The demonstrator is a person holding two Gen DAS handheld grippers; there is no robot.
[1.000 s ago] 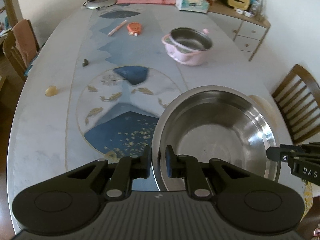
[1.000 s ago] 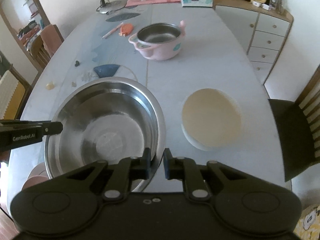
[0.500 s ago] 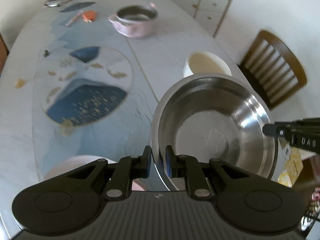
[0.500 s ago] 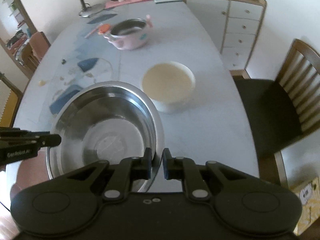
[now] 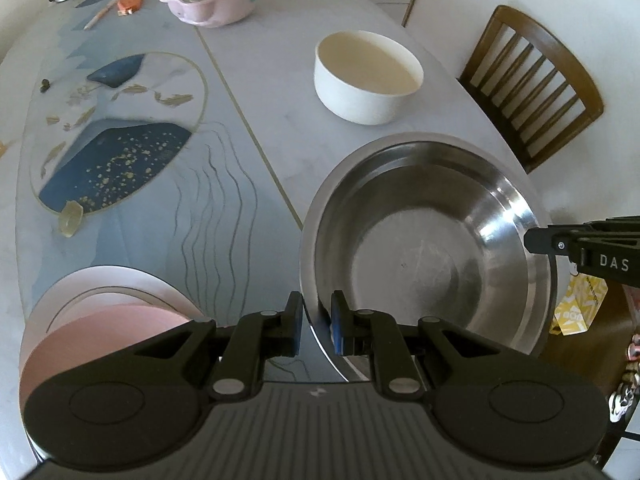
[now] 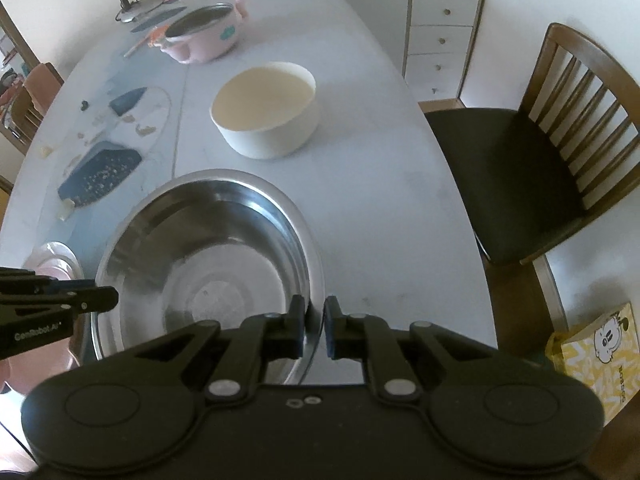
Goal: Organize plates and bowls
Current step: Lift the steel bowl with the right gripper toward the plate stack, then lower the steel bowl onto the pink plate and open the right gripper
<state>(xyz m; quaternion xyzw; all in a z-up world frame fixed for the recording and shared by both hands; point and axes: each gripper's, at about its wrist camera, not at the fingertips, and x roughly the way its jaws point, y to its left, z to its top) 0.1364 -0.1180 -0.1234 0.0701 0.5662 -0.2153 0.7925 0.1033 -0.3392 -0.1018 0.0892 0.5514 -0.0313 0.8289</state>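
- Left wrist view: the left gripper is clamping its narrowly parted jaws on the near-left rim of the steel basin, which is filling the right half of the view. The basin is lying to the right of and beyond these fingers, and whether it is resting on the table or hanging just above it cannot be told.
- Left wrist view: the right gripper is reaching in from the right edge and meeting the opposite rim, so the two grips are sitting across the basin from each other.
- Left wrist view: the white bowl is standing beyond the basin, near but apart; pink plates are lying at near left, just beside the left fingers.
- Right wrist view: the right gripper is pinching the near-right rim of the steel basin, jaws almost together with only the thin rim between them. The basin is extending left and away.
- Right wrist view: the left gripper is entering from the left at the far-side rim. The white bowl is sitting straight beyond the basin, so judged from this, nesting either dish calls for travel along that near-to-far line.
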